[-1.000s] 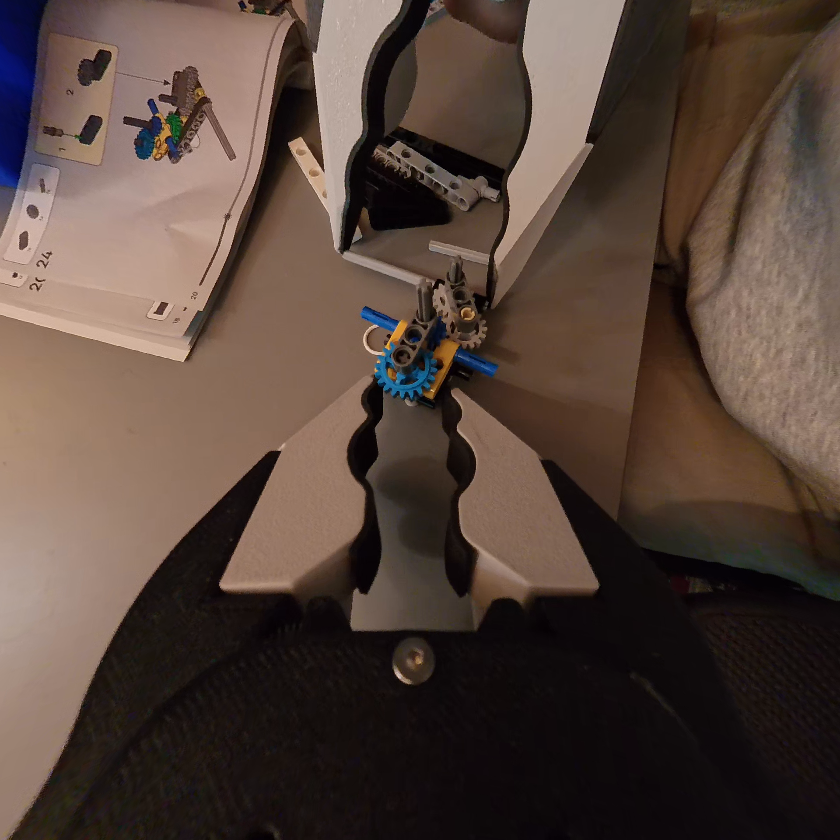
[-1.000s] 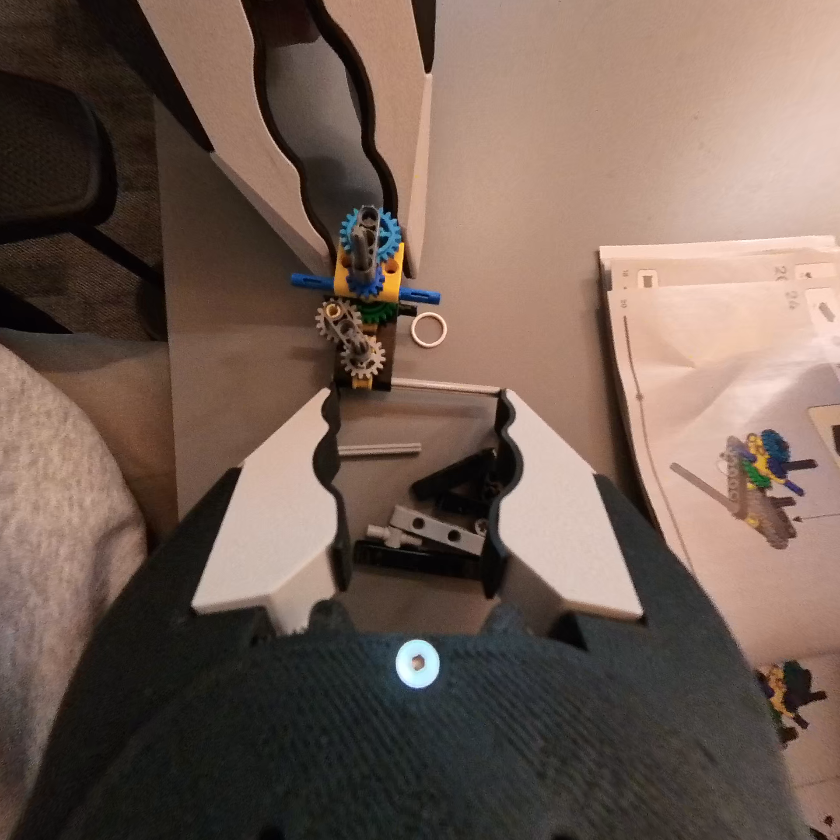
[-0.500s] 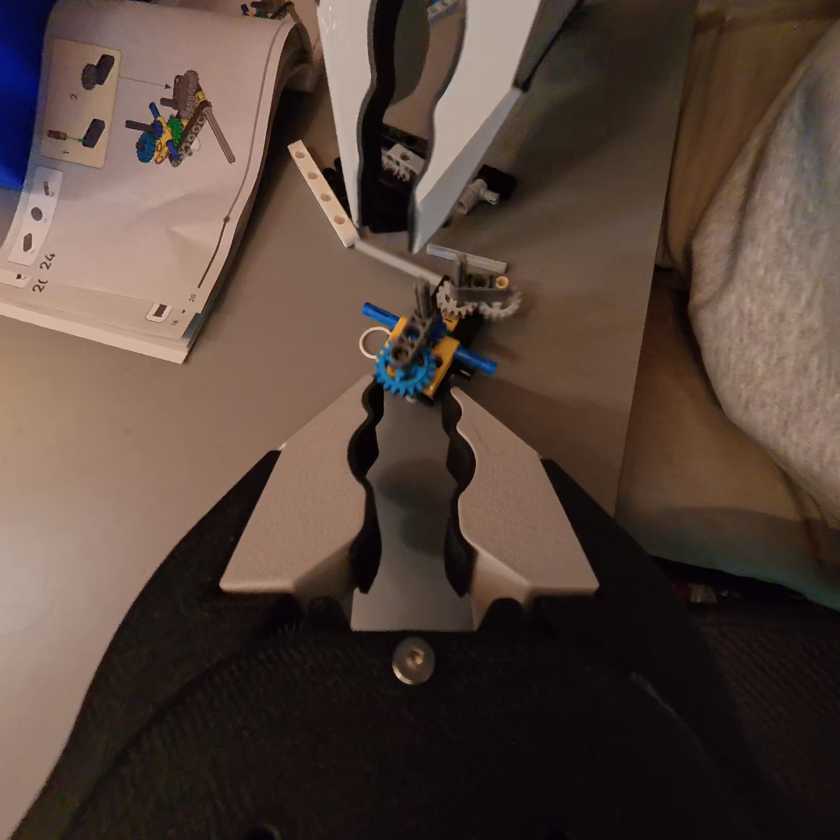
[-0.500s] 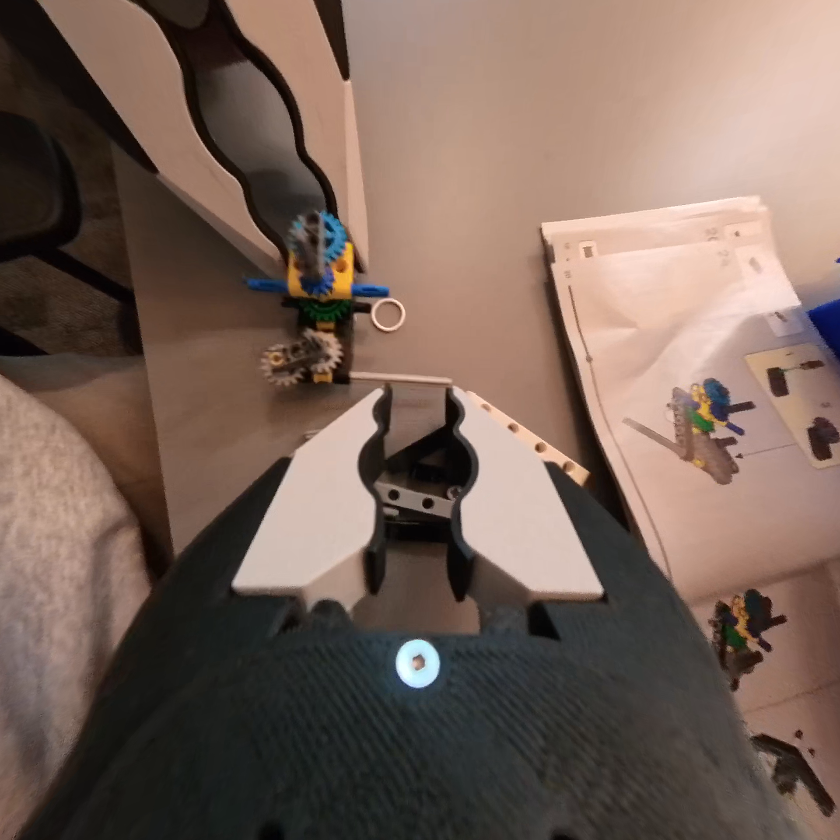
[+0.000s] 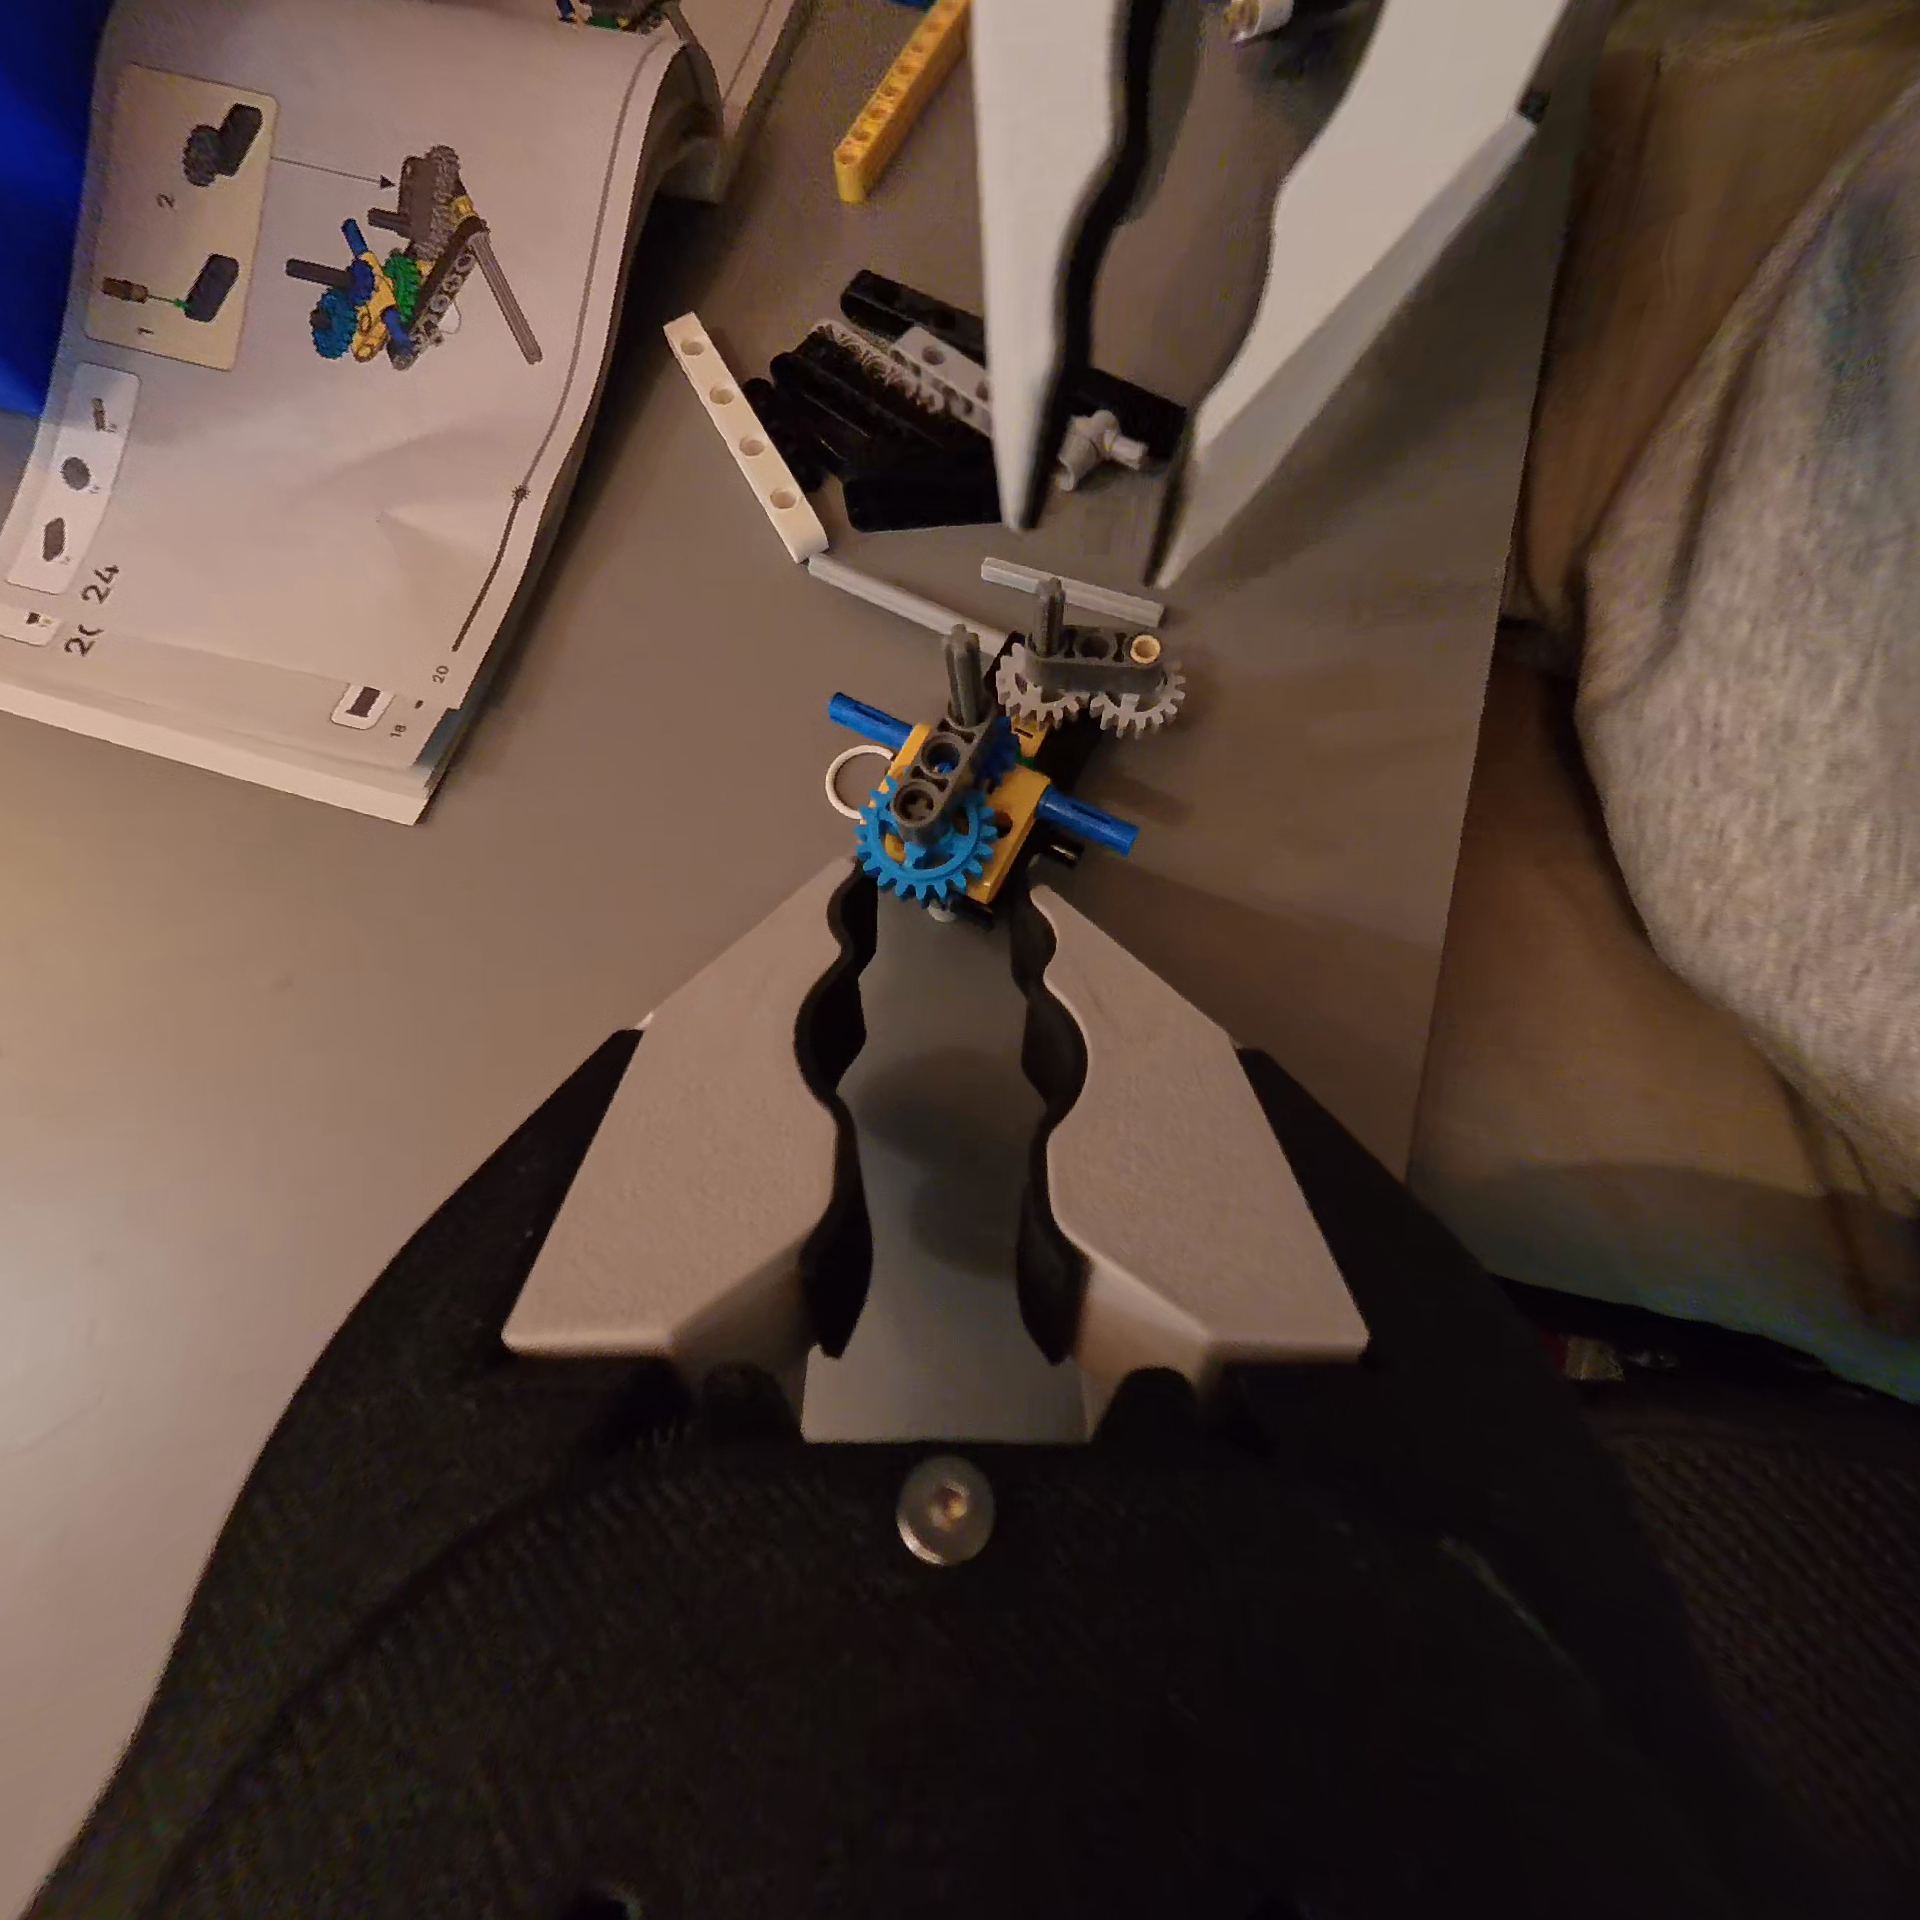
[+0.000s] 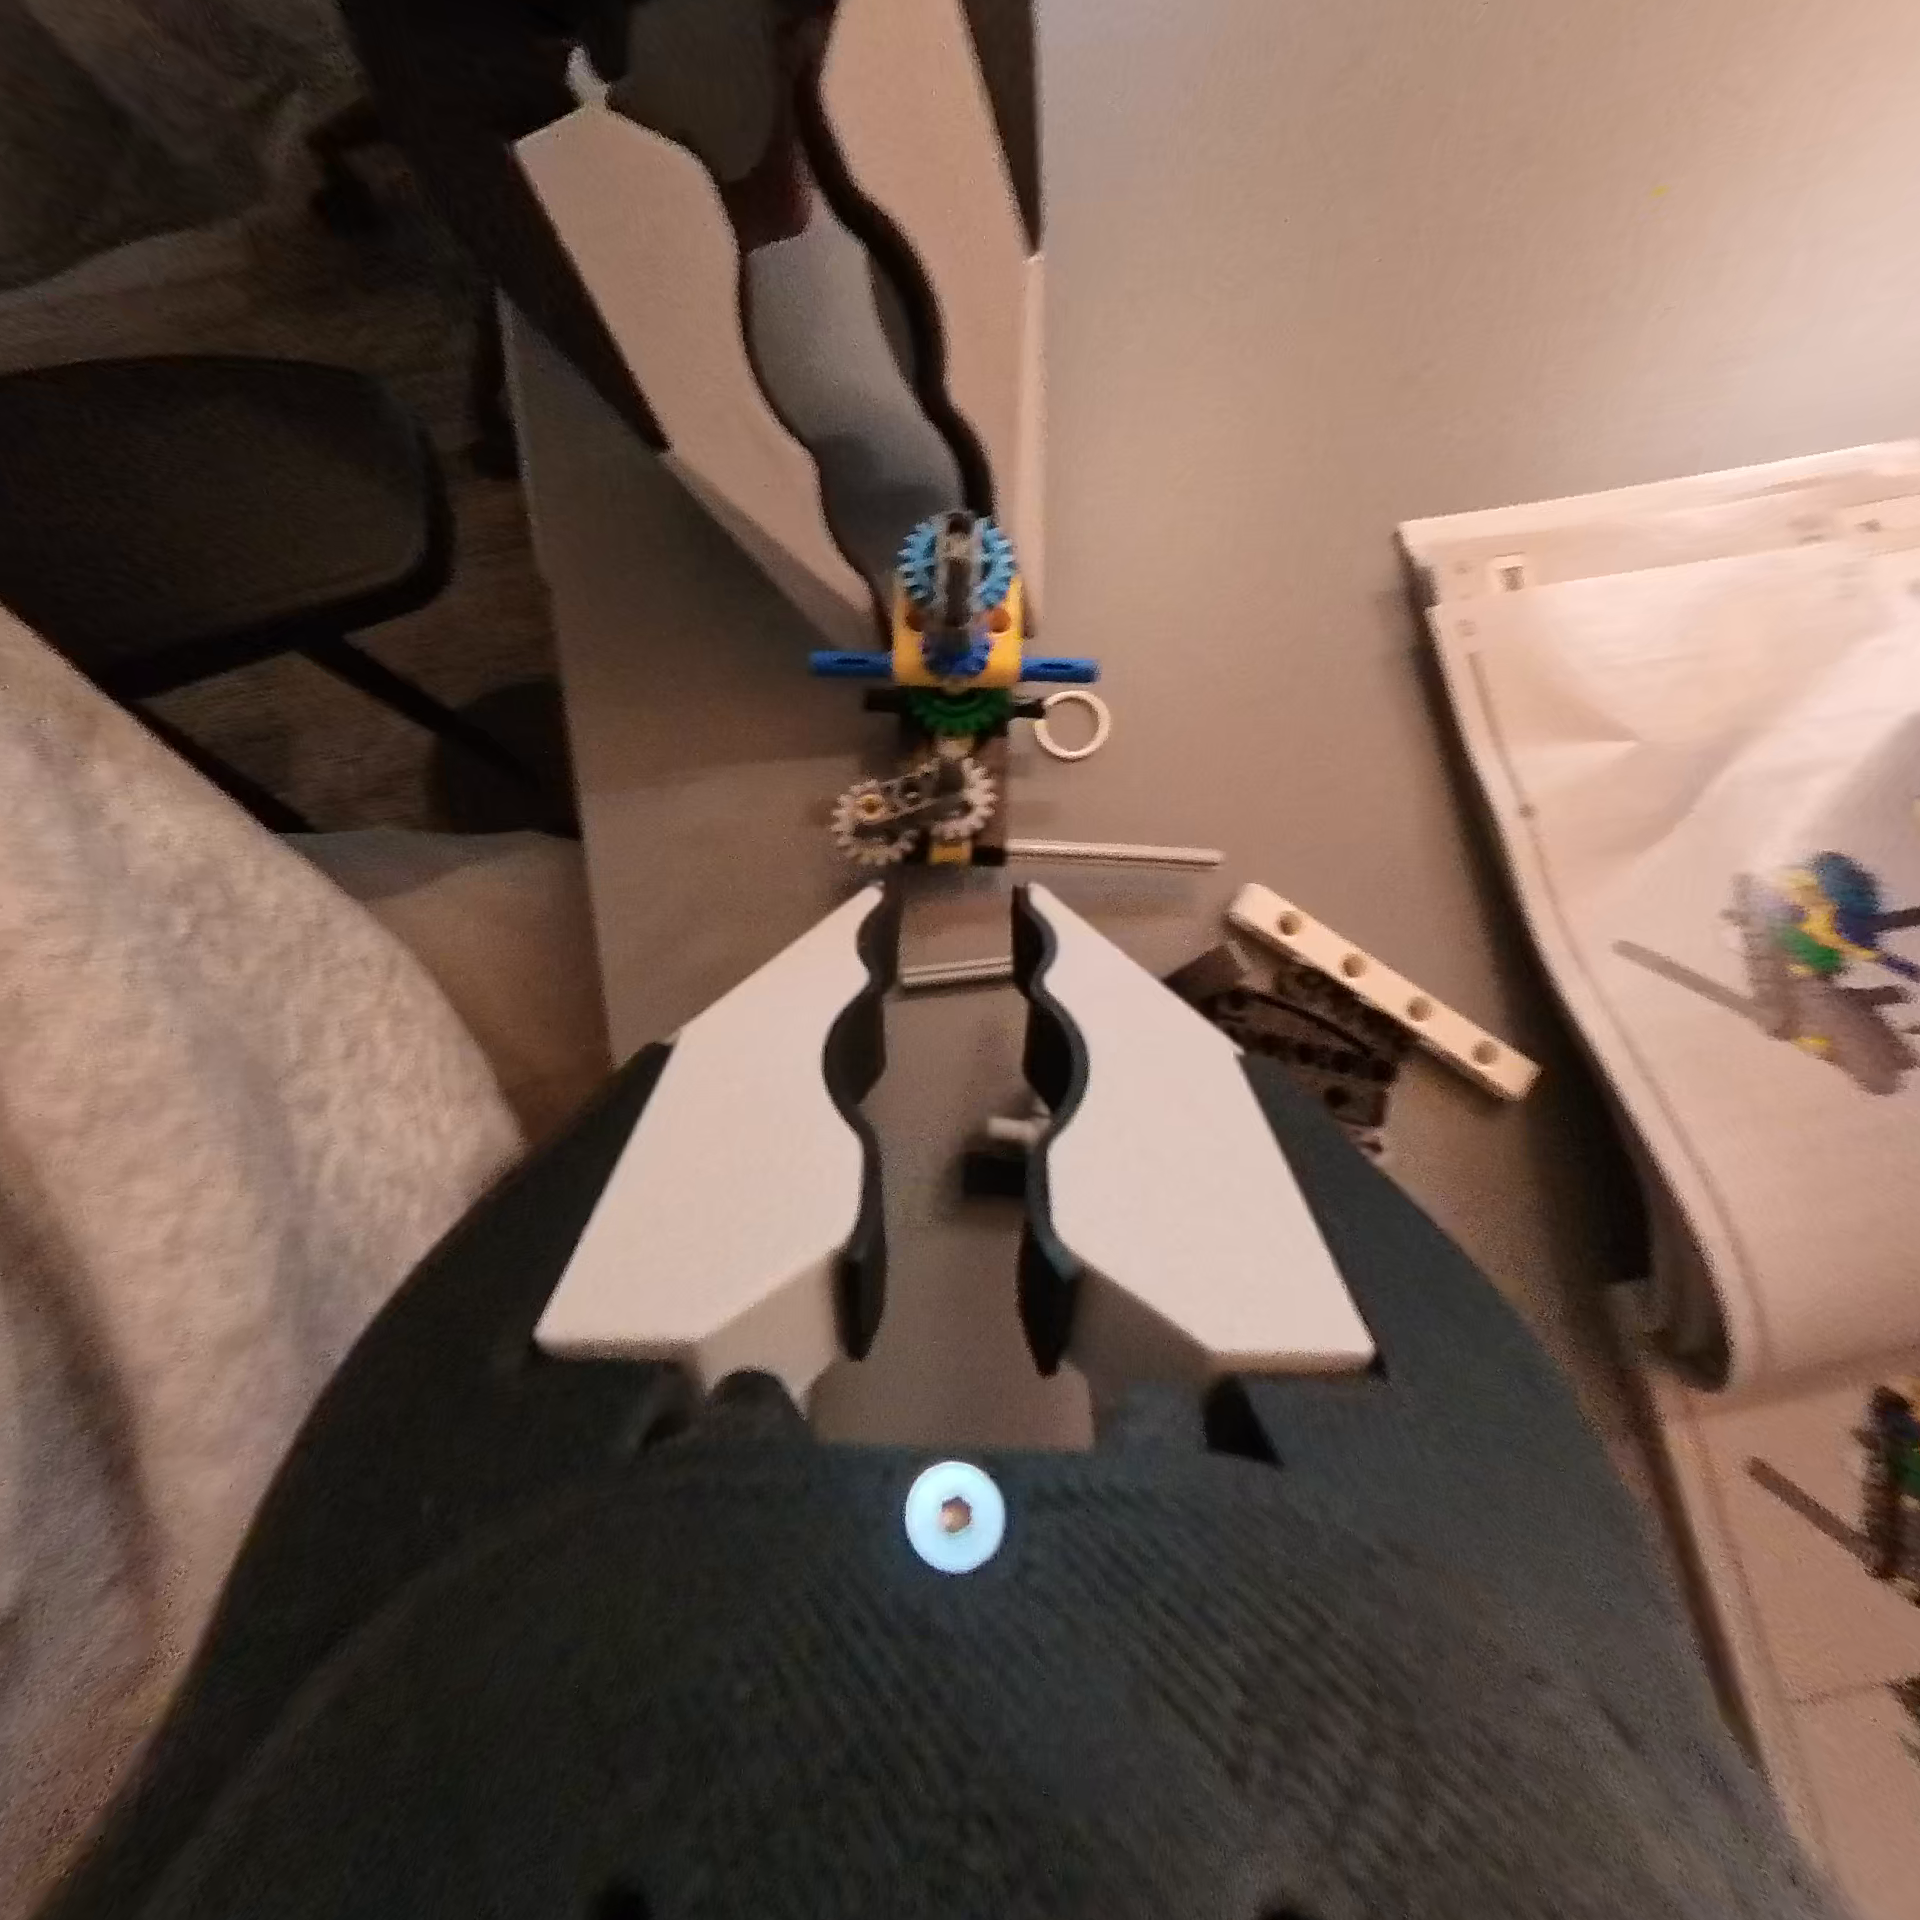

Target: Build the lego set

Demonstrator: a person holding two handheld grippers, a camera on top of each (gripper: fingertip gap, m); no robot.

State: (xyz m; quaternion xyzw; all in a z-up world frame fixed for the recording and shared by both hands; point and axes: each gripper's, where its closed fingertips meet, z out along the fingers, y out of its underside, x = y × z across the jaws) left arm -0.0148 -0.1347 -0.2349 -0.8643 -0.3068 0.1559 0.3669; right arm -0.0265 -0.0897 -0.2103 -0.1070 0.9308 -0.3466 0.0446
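A small lego assembly point(image 5: 956, 810) stands on the grey table: a yellow block, a blue gear, a blue axle, and at its far end two grey gears joined by a dark link point(image 5: 1091, 675). My left gripper point(image 5: 940, 894) is shut on the assembly's near end. In the right wrist view the assembly point(image 6: 951, 634) sits between the left gripper's tips. My right gripper point(image 6: 954, 896) hovers just short of the grey gear pair point(image 6: 909, 810), jaws a narrow gap apart and empty. It also shows in the left wrist view point(image 5: 1096, 545), above loose parts.
An open instruction booklet point(image 5: 312, 416) lies left. A white beam point(image 5: 743, 436), black beams point(image 5: 883, 436), grey axles point(image 5: 1070, 601), a yellow beam point(image 5: 894, 104) and a white ring point(image 5: 844, 784) lie near. The table edge point(image 5: 1455, 831) and a grey cloth point(image 5: 1766, 623) are right. Across from one pair of fingers to the other is roughly 6 cm.
My right gripper narrowed from wide open to a small gap and shifted sideways off the loose parts. The grey gear pair swung from pointing along the assembly to lying across it. The left gripper held still.
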